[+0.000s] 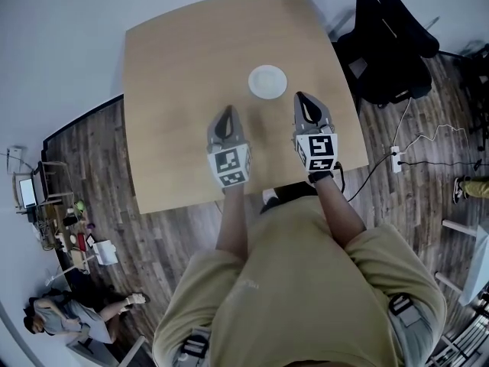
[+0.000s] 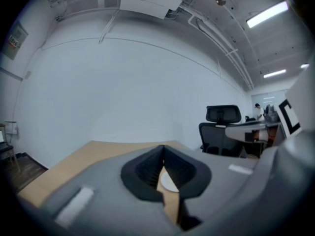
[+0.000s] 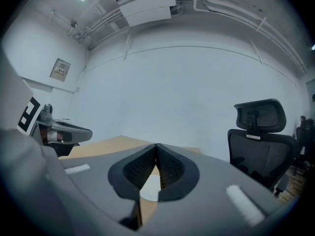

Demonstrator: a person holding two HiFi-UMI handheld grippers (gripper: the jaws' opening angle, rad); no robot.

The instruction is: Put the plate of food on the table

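Lying on the light wooden worktop [image 1: 176, 90], the plate [image 1: 267, 82] is a small round white dish with a faint ring near its rim. From the head view its surface looks plain white, and I cannot tell if any food is on it. It sits a little past the middle of the worktop, towards the far edge, with bare wood all around it and nothing touching it.

The left gripper [image 1: 227, 112] hovers over the worktop on the near side of the plate, and the right gripper [image 1: 301, 98] is just beside the plate's near right edge. In the left gripper view the dark ribbed fingers [image 2: 147, 168] meet at their tips and hold nothing. The plate [image 2: 169, 182] shows only through the gap lower down between them. In the right gripper view the fingers [image 3: 170, 168] are also pressed together at the tips and are empty, with the plate [image 3: 149, 188] visible behind them.

A black office chair [image 1: 390, 48] stands at the far right corner of the worktop, close to it. On the dark wooden floor [image 1: 153, 235] at the right lies a white power strip [image 1: 396, 159] with cables. A person [image 1: 65, 319] sits on the floor at the lower left, well apart from the worktop
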